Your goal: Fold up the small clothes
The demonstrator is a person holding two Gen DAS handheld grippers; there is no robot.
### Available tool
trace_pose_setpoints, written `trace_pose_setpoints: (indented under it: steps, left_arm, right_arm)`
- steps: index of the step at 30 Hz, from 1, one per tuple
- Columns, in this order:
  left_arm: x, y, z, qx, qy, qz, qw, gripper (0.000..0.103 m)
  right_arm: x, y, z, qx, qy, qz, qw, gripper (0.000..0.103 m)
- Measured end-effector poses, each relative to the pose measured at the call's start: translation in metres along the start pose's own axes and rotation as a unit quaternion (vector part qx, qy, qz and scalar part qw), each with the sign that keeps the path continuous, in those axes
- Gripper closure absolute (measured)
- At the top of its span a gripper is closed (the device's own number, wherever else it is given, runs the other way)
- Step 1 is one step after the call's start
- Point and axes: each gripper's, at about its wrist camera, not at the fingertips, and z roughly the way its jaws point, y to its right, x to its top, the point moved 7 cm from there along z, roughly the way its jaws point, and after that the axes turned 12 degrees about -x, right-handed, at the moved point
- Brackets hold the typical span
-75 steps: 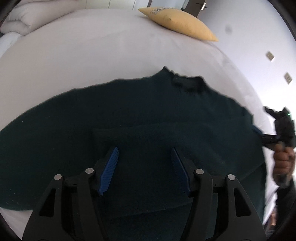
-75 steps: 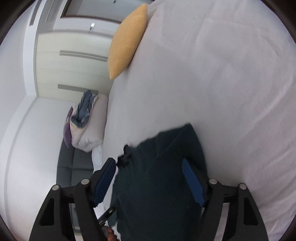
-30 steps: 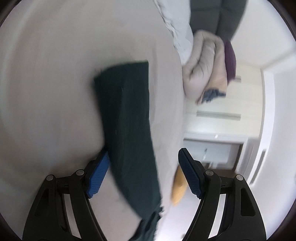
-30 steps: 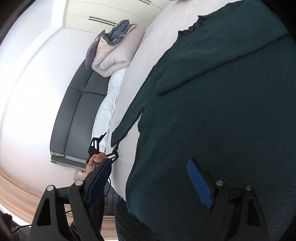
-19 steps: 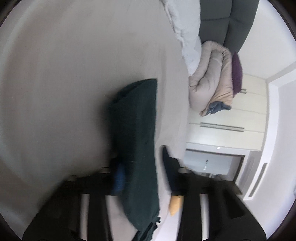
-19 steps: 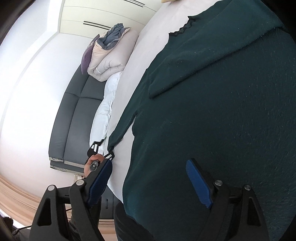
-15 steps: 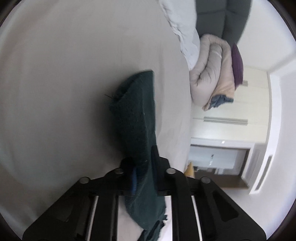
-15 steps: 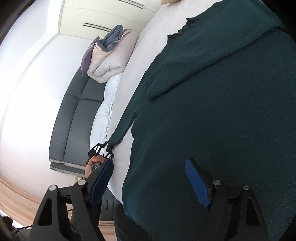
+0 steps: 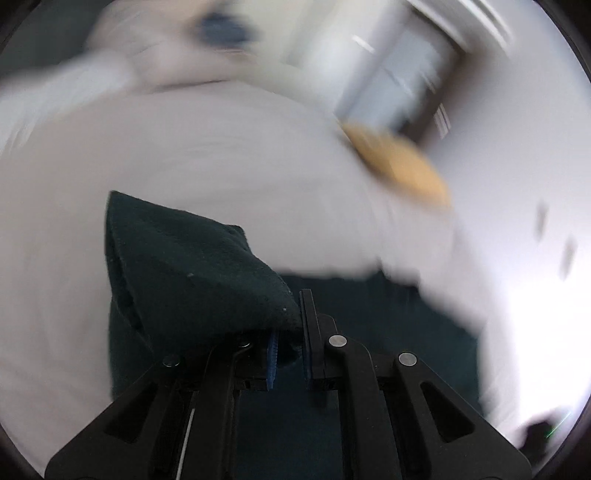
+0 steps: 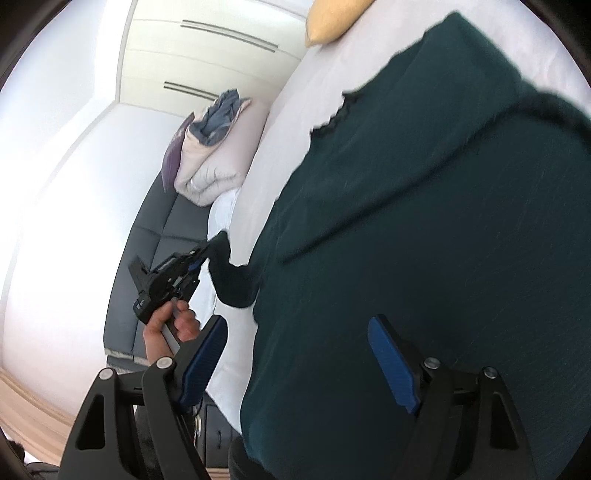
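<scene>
A dark green sweater lies spread on the white bed, one sleeve folded across its body. My left gripper is shut on the end of the other sleeve and holds it lifted off the bed; the left wrist view is motion-blurred. In the right wrist view the left gripper shows at the bed's left edge with the sleeve hanging from it. My right gripper is open and empty above the sweater's lower left part.
A yellow pillow lies at the far end of the bed, also in the right wrist view. A rolled duvet with clothes sits on a grey sofa beside the bed. White wardrobes stand behind.
My left gripper closed on the sleeve end, lifted it and swung round toward the sweater's body. The right gripper stayed open over the sweater and shifted slightly.
</scene>
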Motion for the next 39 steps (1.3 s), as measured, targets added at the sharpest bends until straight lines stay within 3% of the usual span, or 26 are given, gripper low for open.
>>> trace_pose_setpoints:
  steps: [2,5,10,14,18,21,25,30,38,39]
  left_arm:
    - [-0.025,0.045,0.034,0.017,-0.041,0.078,0.9960,0.094]
    - [-0.072,0.084,0.064,0.052,-0.072,0.172,0.9810,0.094]
    - [-0.117,0.096,0.080,0.089,-0.082,0.240,0.9631,0.094]
    - [-0.123,0.080,0.079,0.082,-0.069,0.228,0.9677,0.094]
    - [-0.123,0.075,0.077,0.067,-0.057,0.217,0.9722,0.094]
    - [-0.118,0.070,0.058,0.057,-0.047,0.204,0.9761,0.094]
    - [-0.116,0.064,0.047,0.038,-0.036,0.183,0.9817,0.094]
    - [-0.115,0.059,0.038,0.024,-0.024,0.169,0.9850,0.094]
    - [-0.113,0.053,0.028,0.012,-0.013,0.154,0.9879,0.094]
    - [-0.113,0.053,0.028,0.012,-0.013,0.154,0.9880,0.094]
  right_arm:
    - [0.013,0.003,-0.006,-0.003,0.010,-0.001,1.000,0.021]
    - [0.037,0.007,-0.009,-0.014,0.013,-0.004,1.000,0.021]
    - [0.067,-0.005,0.018,-0.019,-0.016,-0.013,1.000,0.021]
    - [0.083,-0.022,0.061,-0.010,-0.058,-0.012,0.998,0.021]
    - [0.089,-0.029,0.105,0.000,-0.109,0.030,0.994,0.021]
    - [0.097,-0.031,0.126,0.002,-0.122,0.067,0.990,0.021]
    - [0.108,-0.045,0.143,0.006,-0.125,0.072,0.989,0.022]
    - [0.108,-0.058,0.165,-0.004,-0.147,0.058,0.987,0.042]
    - [0.107,-0.077,0.176,-0.010,-0.146,0.039,0.988,0.046]
    - [0.108,-0.079,0.178,-0.020,-0.144,0.026,0.989,0.052]
